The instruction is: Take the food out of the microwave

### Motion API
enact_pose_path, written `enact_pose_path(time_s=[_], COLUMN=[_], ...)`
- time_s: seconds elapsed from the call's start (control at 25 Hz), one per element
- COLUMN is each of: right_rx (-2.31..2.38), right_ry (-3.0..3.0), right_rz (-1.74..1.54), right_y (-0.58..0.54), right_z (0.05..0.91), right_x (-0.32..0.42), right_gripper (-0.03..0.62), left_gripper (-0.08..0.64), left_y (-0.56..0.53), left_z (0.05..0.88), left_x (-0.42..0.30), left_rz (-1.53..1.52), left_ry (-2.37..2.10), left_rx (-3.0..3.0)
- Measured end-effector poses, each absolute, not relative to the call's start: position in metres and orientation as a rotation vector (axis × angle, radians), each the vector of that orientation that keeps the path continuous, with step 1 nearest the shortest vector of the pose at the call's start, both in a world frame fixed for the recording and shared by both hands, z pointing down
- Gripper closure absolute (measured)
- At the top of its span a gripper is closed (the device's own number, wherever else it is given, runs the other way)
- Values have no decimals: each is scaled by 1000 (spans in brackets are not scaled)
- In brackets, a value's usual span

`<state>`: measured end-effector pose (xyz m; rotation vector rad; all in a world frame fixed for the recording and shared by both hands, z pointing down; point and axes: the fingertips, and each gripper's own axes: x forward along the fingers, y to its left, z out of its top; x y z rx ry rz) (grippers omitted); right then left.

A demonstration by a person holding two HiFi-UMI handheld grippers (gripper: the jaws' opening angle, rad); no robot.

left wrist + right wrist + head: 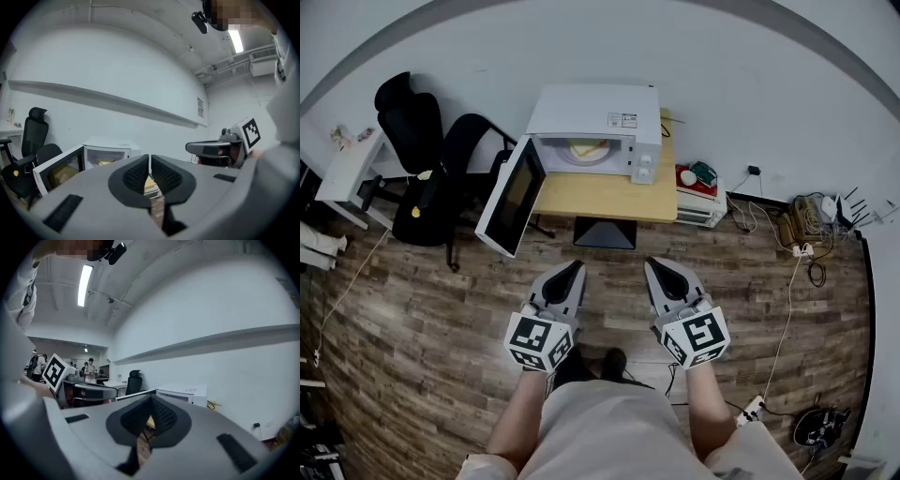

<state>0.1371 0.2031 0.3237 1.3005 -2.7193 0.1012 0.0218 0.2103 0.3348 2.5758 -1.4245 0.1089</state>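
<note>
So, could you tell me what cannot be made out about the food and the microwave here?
Food: head view, too small to identify; left gripper view shows only a yellow sliver.
Microwave interior: right gripper view, cut off by the right gripper body in front.
Control knobs: head view, too small to read.

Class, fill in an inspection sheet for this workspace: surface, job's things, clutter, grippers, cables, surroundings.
Surface: wooden table, front part bare.
Job's things: white microwave on it, door open; yellow food inside.
Clutter: stacked boxes beside the table.
Grippers: left gripper and right gripper shut, empty, short of the table.
Cables: white cable across the floor, right side.
Surroundings: black office chairs, white wall.
</note>
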Motion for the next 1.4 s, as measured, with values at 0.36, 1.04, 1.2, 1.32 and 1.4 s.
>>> enact_pose_path(time_s=[0.36, 1.04, 1.2, 1.32, 1.4], right_rx=[1299, 1336, 1323, 1315, 1313], right_ry=[-2717, -2717, -2700, -2692, -2694], right_rz=[88, 123, 105, 96, 95], right_y=[216, 209, 201, 190, 181], right_z=[321, 329, 330, 330, 331], right_x=[140, 136, 126, 121, 116], right_gripper=[594, 594, 594, 594, 594], left_gripper=[541, 541, 541, 541, 541], left_y=[225, 224, 213, 201, 192], left_z=[332, 339, 342, 342, 342], left_x=[19, 15, 7, 3, 0], left_rz=[105, 128, 119, 117, 123], left_ry=[-1467, -1471, -1478, -1468, -1463], left_rx=[2548, 2538, 2531, 2533, 2538])
